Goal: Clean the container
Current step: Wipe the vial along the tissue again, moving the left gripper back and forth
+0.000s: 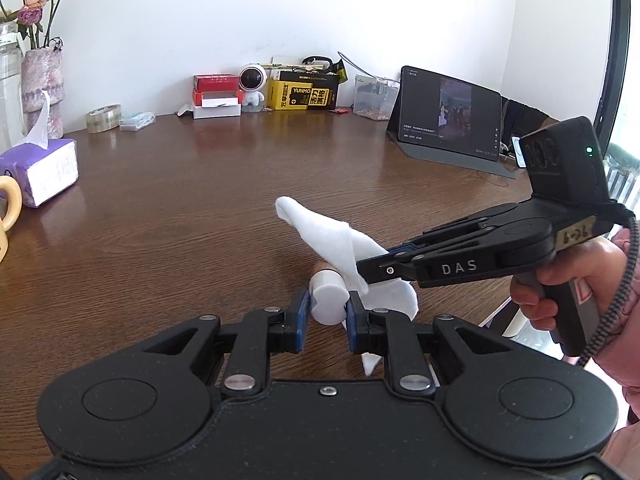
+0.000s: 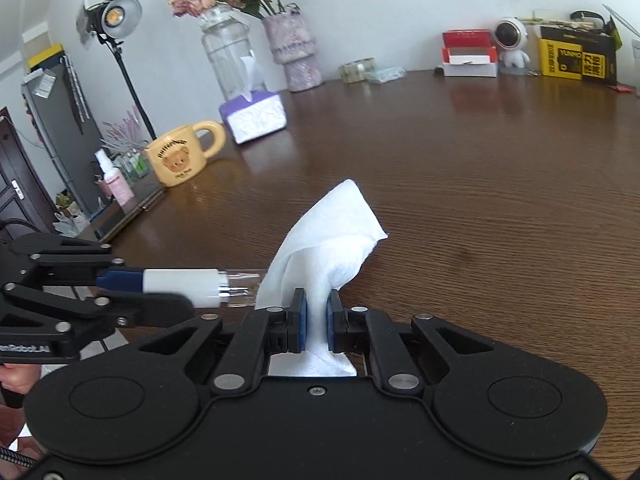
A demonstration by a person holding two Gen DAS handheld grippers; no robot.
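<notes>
The left claw (image 1: pixel 327 307) sits at the lower middle of the left wrist view, its blue pads pinching the white capped end of a small container (image 1: pixel 328 294). In the right wrist view the same container (image 2: pixel 208 284) lies level at the left of the frame, a white cylinder with a clear glass section running toward the middle, where it meets a white cloth (image 2: pixel 332 240). The left claw (image 2: pixel 120 280) enters that view from the left edge.

The right claw (image 2: pixel 316 320) is pressed together on the cloth at the lower middle of its own view, with the fabric rising in a loose peak above the pads and a little hanging below them. From the left wrist view the right claw (image 1: pixel 376 268) reaches in from the right, held by a hand (image 1: pixel 560 280) (a pink sleeve shows at the frame edge), and the cloth (image 1: pixel 340 240) drapes over the far end of the container.

Both are held above the brown wood counter (image 1: pixel 180 208). A tissue box (image 2: pixel 254 118) and a yellow mug (image 2: pixel 180 156) stand in the upper left of the right wrist view.
</notes>
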